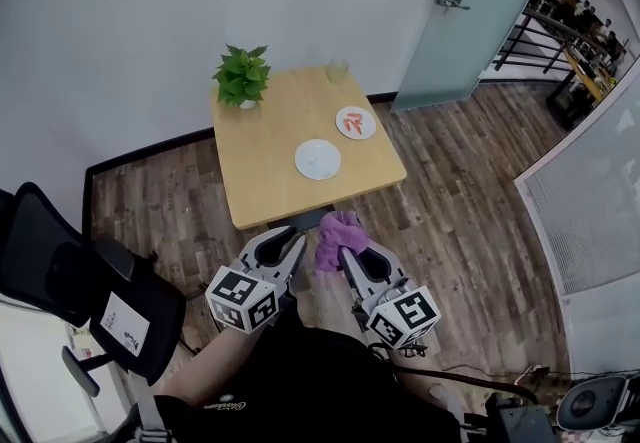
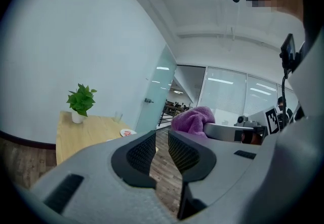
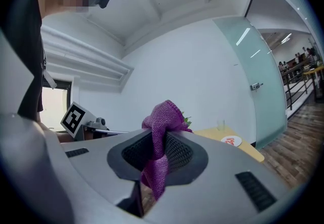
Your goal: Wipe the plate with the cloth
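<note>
R gripper (image 3: 160,142) clamping bunched purple cloth (image 3: 165,117), L gripper (image 2: 162,141) jaws barely apart, 1 white plate (image 1: 318,159)

L gripper (image 1: 292,249), R gripper (image 1: 347,257): grey shells, black ribbed pads (image 2: 142,153), b/w marker cubes (image 1: 243,299) at 6 o'clock ends. Person: black top (image 1: 320,381).

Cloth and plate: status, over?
Right gripper shut on purple cloth. Left gripper empty, jaws slightly apart. White plate untouched on table, both grippers short of it. Nothing blocking the approach.
</note>
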The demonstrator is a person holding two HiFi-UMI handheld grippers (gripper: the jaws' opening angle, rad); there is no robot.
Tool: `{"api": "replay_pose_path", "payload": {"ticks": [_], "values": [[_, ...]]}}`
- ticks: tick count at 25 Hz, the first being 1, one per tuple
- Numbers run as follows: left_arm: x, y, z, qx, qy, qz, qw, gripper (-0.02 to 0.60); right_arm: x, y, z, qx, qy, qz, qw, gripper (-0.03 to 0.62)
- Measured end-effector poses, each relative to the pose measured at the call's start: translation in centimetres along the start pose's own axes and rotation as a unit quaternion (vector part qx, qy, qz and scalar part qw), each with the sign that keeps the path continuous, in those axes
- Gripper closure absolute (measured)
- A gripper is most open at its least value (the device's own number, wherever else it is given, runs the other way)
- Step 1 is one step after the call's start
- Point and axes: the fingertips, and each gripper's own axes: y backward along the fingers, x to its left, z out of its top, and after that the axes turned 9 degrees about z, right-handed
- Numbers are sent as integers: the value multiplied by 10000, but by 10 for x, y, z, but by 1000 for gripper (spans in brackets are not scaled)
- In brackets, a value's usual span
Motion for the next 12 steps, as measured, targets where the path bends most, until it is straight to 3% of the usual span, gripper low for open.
{"api": "replay_pose_path", "payload": {"ticks": [12], "values": [[120,-114,79,96,-182,-484,9986,517,-95,-158,37,119,35,-458,9989,539]]}}
